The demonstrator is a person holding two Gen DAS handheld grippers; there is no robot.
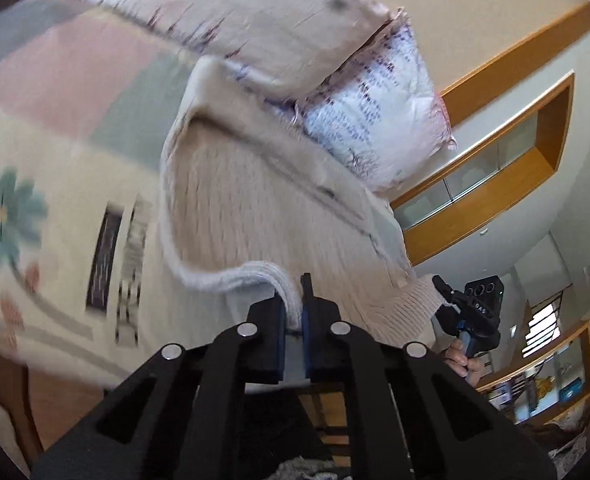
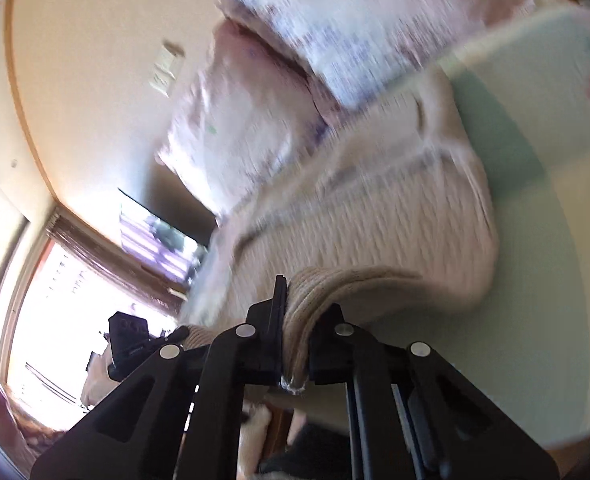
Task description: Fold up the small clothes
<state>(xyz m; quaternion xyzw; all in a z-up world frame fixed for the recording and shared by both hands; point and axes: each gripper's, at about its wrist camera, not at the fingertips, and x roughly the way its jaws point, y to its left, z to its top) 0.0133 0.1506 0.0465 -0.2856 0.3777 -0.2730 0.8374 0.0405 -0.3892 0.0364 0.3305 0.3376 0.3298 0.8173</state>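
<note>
Two corners of the cream ribbed knitted sweater (image 1: pixel 263 208) are pinched, one in the closed left gripper (image 1: pixel 295 316) and one in the closed right gripper (image 2: pixel 295 344), so that it is held stretched above the floral-patterned bed cover (image 1: pixel 35 160), presumably for a fold.

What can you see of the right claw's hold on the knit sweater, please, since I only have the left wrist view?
Observer: The right claw is shut on the sweater's ribbed edge.
Operator: Does anything lie beyond the sweater there?
Observer: A bright window, at the left of that view.
Operator: Can you see my left claw from there?
Observer: Yes, it shows small at lower left, against the sweater's edge.
</note>
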